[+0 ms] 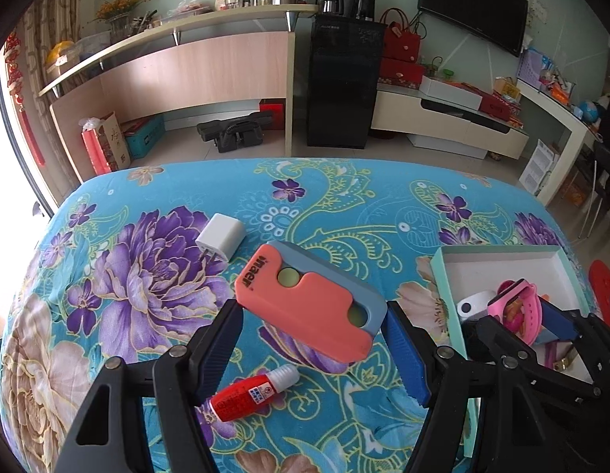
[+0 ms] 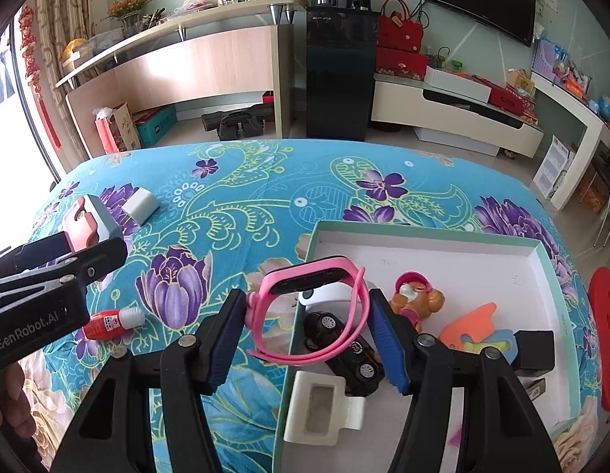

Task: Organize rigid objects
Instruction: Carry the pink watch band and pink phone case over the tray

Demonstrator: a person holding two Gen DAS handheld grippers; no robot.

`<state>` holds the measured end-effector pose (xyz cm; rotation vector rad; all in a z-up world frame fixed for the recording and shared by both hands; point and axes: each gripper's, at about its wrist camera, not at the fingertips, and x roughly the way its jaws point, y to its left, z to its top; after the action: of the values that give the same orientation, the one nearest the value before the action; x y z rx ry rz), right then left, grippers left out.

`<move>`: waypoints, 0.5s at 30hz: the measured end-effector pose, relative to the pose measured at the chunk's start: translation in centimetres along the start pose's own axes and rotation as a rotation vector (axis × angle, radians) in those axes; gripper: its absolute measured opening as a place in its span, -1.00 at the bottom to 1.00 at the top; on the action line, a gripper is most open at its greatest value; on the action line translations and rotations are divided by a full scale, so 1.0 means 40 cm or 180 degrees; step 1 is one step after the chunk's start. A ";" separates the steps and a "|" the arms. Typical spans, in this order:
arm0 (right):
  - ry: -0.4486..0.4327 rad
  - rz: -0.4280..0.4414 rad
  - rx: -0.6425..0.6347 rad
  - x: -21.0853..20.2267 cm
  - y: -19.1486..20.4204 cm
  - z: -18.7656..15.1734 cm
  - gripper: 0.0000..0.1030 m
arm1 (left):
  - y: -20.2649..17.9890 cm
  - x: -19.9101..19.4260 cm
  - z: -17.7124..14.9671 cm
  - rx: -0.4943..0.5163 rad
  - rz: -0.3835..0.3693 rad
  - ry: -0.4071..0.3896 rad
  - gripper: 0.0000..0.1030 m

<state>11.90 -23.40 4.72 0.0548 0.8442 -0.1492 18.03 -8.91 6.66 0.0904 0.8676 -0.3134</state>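
My left gripper (image 1: 312, 315) is shut on an orange and grey-blue flat block (image 1: 305, 295), held tilted above the flowered cloth with its shadow below. From the right wrist view that left gripper (image 2: 88, 242) and block (image 2: 84, 220) show at the left edge. My right gripper (image 2: 306, 303) is shut on a pink watch (image 2: 316, 276), its strap loop spanning both pads, over the left rim of the open white box (image 2: 423, 234). That box (image 1: 498, 254), the watch (image 1: 513, 311) and the right gripper (image 1: 521, 319) sit at the right of the left wrist view.
A white charger plug (image 1: 220, 238) and a red glue bottle (image 1: 251, 392) lie on the cloth. In the box are a black toy car (image 2: 344, 351), a pup figure (image 2: 415, 303), a white clip (image 2: 320, 406) and an orange piece (image 2: 470, 323). A red object (image 2: 606, 315) lies right of the box.
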 end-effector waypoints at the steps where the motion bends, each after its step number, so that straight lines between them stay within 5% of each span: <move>1: -0.0006 -0.0014 0.0011 -0.005 -0.008 -0.001 0.24 | -0.014 -0.002 -0.001 0.0038 -0.0025 -0.0005 0.46; 15: 0.0078 -0.0201 0.0300 -0.022 -0.131 -0.029 0.24 | -0.121 -0.013 -0.014 0.0331 -0.0145 0.0002 0.46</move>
<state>9.66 -28.38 4.68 0.1186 0.8635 -0.2482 15.82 -13.30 6.91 0.1674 0.8547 -0.4010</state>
